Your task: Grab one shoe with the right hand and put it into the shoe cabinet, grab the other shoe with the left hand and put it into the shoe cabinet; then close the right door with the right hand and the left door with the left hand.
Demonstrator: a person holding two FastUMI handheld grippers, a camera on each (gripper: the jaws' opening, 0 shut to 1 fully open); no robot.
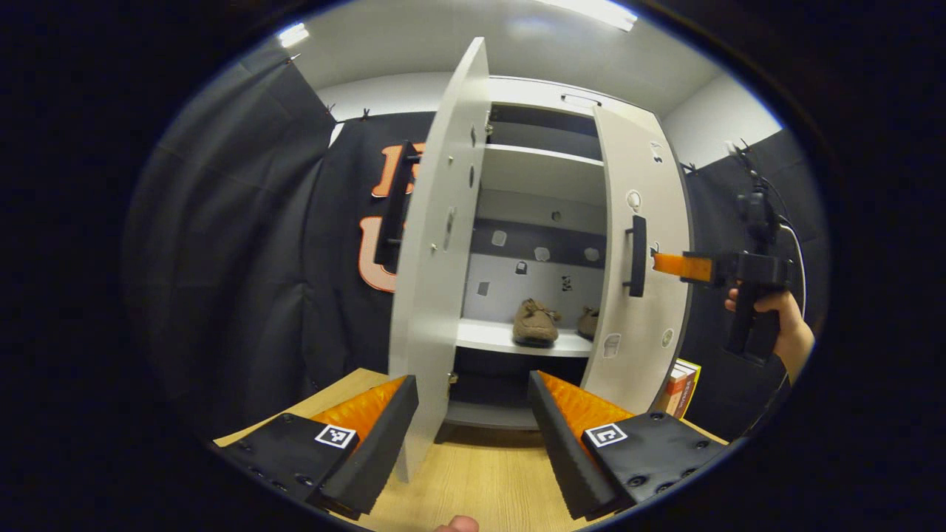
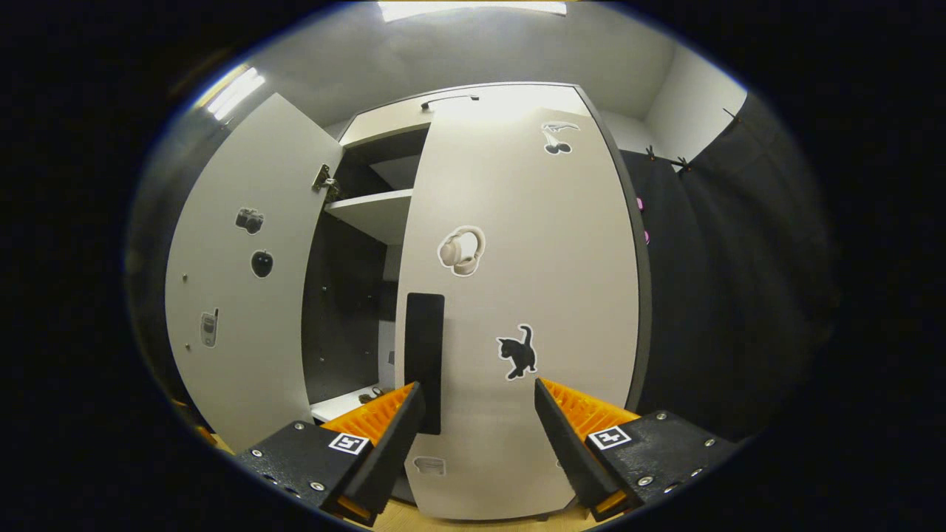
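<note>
**Both shoes on the shelf, both doors ajar**

Black cloth walls close the booth around a pale wooden tabletop (image 1: 480,480), and on it stands the tall white shoe cabinet (image 1: 547,96).

Nearest in the left gripper view, my left gripper (image 1: 473,414) hangs low over the wood with its jaws spread wide and nothing between them. Just past its fingers the white left door (image 1: 436,244) swings out edge-on toward me, its long black handle (image 1: 392,207) on the far face.

Beyond that edge, inside the cabinet, the two brown suede moccasin shoes sit on the white middle shelf (image 1: 510,340): one shoe (image 1: 535,324) in full sight, the other shoe (image 1: 589,322) partly hidden behind the right door's edge.

The white right door (image 1: 639,273) stands partly open. My right gripper (image 1: 669,264) reaches in from the right with a hand (image 1: 776,318) on its grip, its tip just beside that door's black handle (image 1: 636,256); I cannot tell whether they touch.

In the right gripper view, my right gripper's (image 2: 477,410) jaws are wide apart, holding nothing, up close to the right door's (image 2: 532,281) face with its stickers; the black handle (image 2: 424,362) sits near the left finger (image 2: 384,436).

Behind the cabinet's right side, some colourful books (image 1: 681,386) stand upright.
</note>
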